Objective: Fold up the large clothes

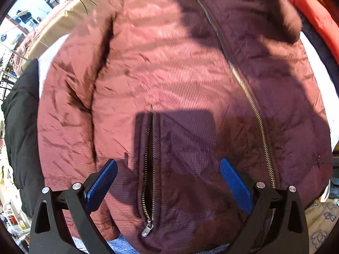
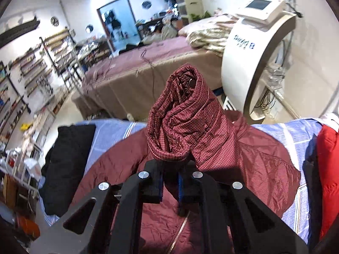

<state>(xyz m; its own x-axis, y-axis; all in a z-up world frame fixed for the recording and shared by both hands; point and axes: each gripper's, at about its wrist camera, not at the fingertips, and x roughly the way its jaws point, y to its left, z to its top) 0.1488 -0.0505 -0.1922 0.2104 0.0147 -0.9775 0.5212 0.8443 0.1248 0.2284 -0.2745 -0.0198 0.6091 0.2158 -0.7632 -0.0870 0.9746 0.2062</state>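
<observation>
A maroon quilted jacket (image 1: 169, 80) fills nearly the whole left wrist view, lying front-up and spread flat, its main zipper (image 1: 252, 105) running from the top centre down toward the lower right and a pocket zipper (image 1: 148, 169) standing partly open in the lower middle. In the right wrist view the same jacket (image 2: 211, 201) covers the lower centre of a bed with a blue striped sheet (image 2: 110, 133), which shows at mid-left and at the right. A black garment (image 2: 65, 165) lies on the sheet at the left of that frame, and a red garment (image 2: 330, 175) sits at the right edge, apparently resting on a dark one, though the blur there makes this uncertain. Behind the bed, a second bed with a mauve cover (image 2: 152, 63) crosses the upper middle, and a white machine with a screen (image 2: 254, 53) stands at the upper right. The jacket's sleeve (image 2: 182, 118) rises bunched at frame centre, its cuff end pinched in the right claw (image 2: 170, 187), whose fingers are pressed together on the fabric. The left claw (image 1: 168, 187) hangs over the jacket's lower front with its blue fingers (image 1: 101, 184) spread wide, holding nothing.
</observation>
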